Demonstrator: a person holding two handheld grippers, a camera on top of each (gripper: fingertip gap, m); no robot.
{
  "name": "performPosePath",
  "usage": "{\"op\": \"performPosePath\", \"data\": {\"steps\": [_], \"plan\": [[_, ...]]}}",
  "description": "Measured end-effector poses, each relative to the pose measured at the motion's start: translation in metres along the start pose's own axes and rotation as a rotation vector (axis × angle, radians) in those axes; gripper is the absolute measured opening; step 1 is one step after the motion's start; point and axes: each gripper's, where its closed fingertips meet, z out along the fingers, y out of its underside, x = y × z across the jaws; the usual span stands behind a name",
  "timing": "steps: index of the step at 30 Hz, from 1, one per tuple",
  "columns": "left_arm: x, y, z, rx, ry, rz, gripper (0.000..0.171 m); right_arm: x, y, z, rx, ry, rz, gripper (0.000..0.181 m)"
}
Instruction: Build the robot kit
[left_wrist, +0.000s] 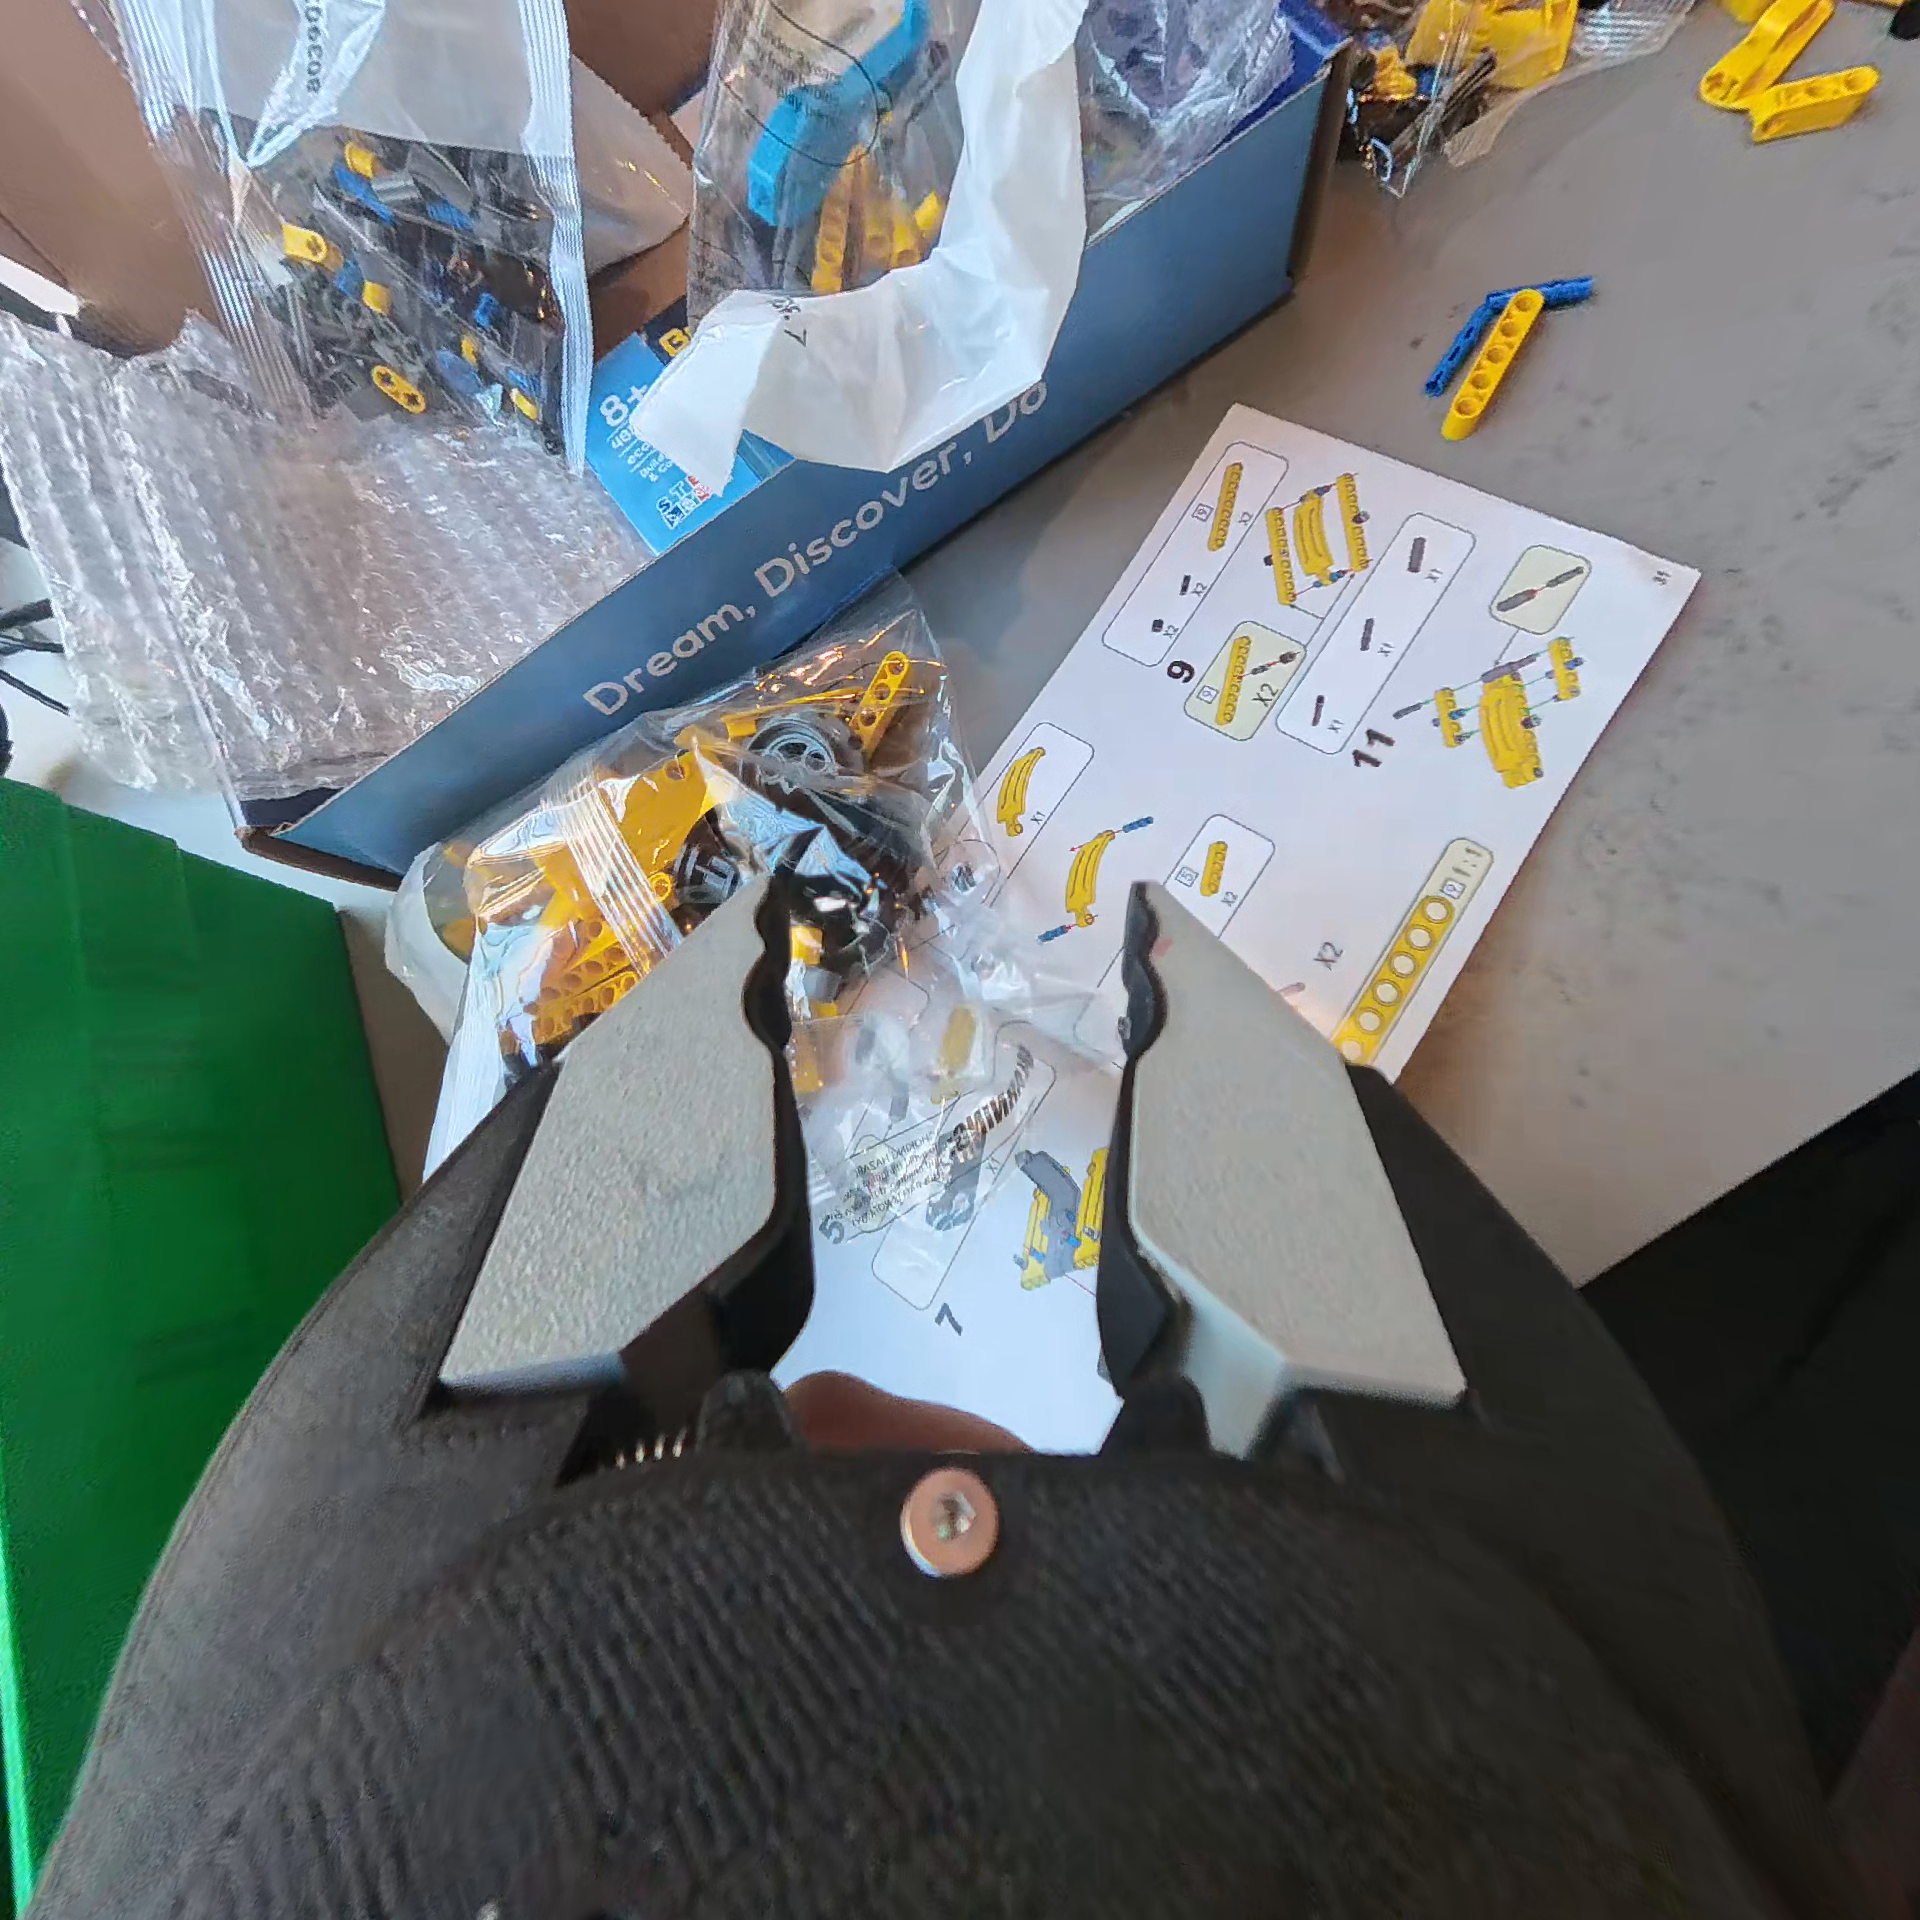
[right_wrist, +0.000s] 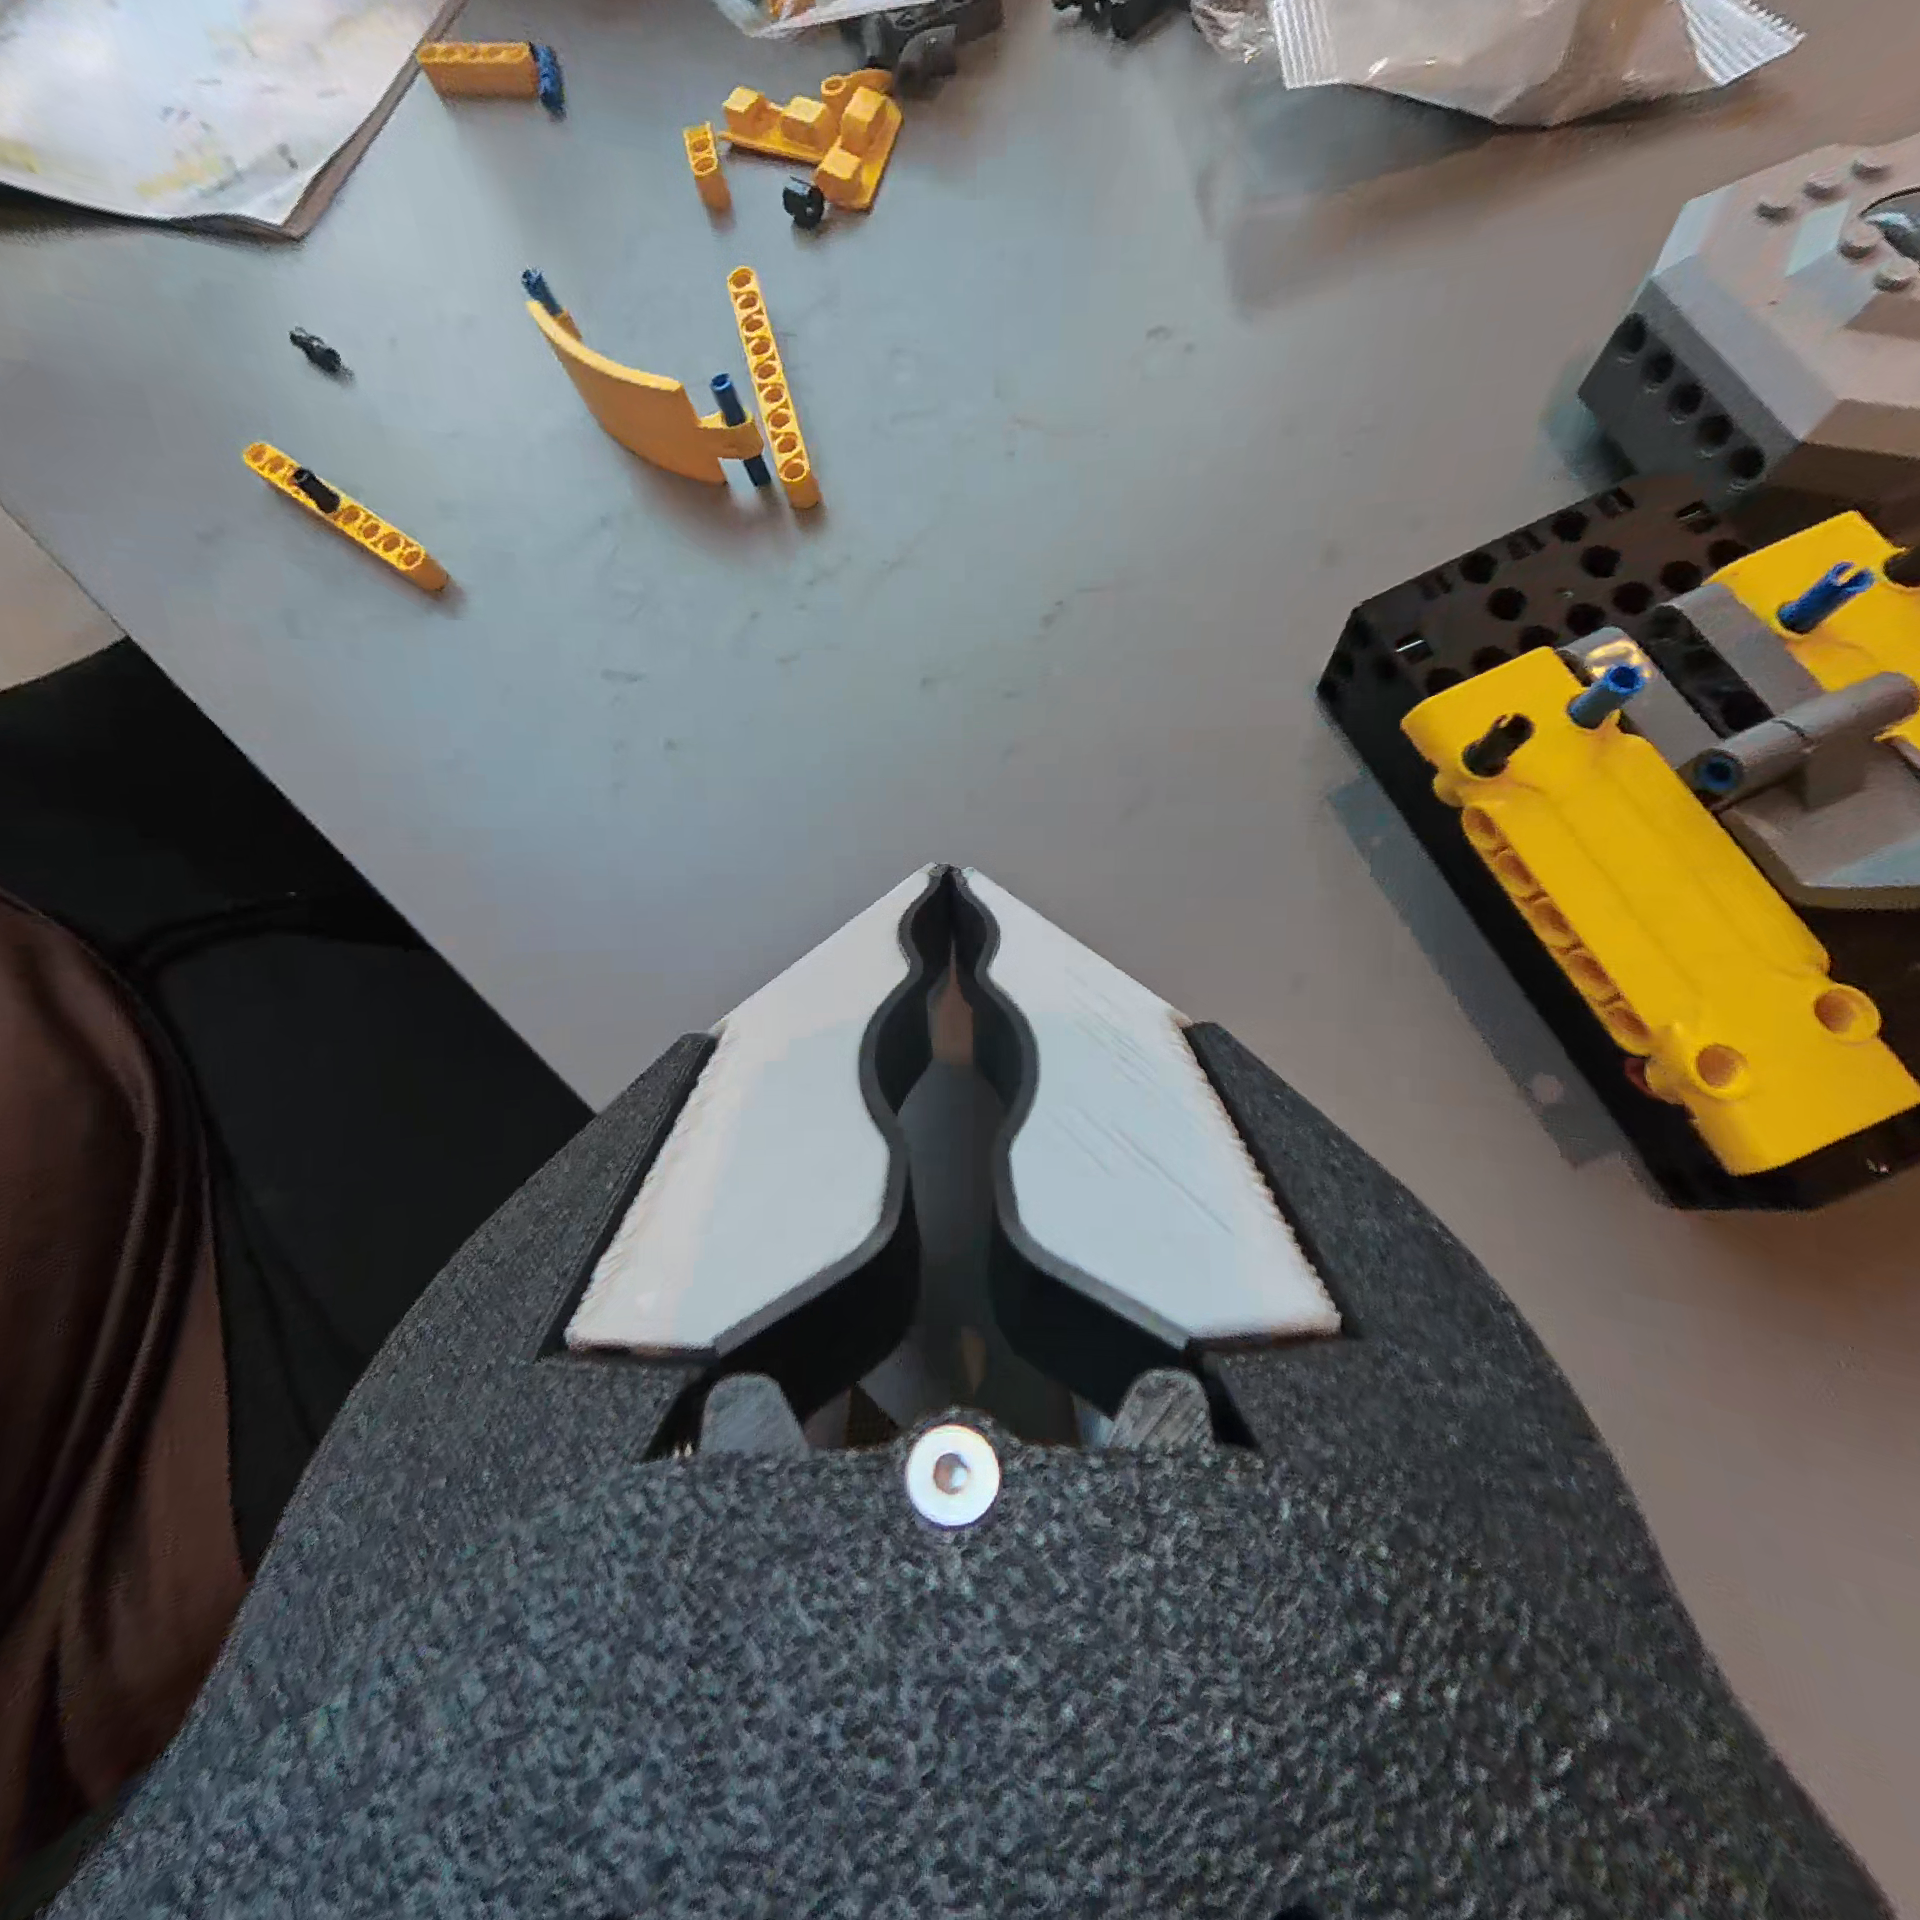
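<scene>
The left gripper (left_wrist: 951, 935) hovers with its jaws wide over a clear plastic bag of yellow and black parts (left_wrist: 717, 862), which lies on the bench (left_wrist: 1714, 831) between the blue box (left_wrist: 831, 582) and the instruction sheet (left_wrist: 1351, 727). The bag looks light, crinkly and slippery; a pinch on loose film near its edge seems safest. The right gripper (right_wrist: 948, 878), jaws pressed together and empty, hangs over bare bench near a yellow and black assembly (right_wrist: 1621, 904).

Grey tabletop (right_wrist: 1039, 623) — green sheet (left_wrist: 156, 1143) beside
</scene>
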Motion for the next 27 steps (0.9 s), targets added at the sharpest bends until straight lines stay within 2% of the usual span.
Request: {"op": "performPosePath", "data": {"steps": [7,11,15,18,21,25,27], "plan": [[-0.001,-0.002,0.0,0.011,0.002,-0.002,0.06,-0.003,-0.007,0.004,0.056,0.056,0.016,0.0],[-0.002,-0.003,-0.001,0.017,-0.01,0.0,0.059,-0.005,-0.007,0.001,0.048,0.164,-0.055,0.0],[-0.005,-0.014,-0.01,0.072,-0.042,-0.013,0.059,0.004,-0.035,-0.053,0.263,0.294,-0.036,0.001],[-0.006,-0.025,-0.013,0.122,-0.044,-0.039,0.059,0.0,-0.045,-0.075,0.359,0.31,0.013,0.014],[-0.003,-0.031,-0.012,0.136,-0.044,-0.045,0.059,-0.027,-0.053,-0.06,0.365,0.26,0.0,0.018],[-0.001,-0.029,-0.016,0.123,-0.059,-0.029,0.06,-0.085,-0.047,-0.007,0.27,0.16,-0.104,0.018],[-0.001,-0.028,-0.02,0.122,-0.053,-0.04,0.06,-0.103,-0.043,0.012,0.216,0.141,-0.182,0.018]]}}
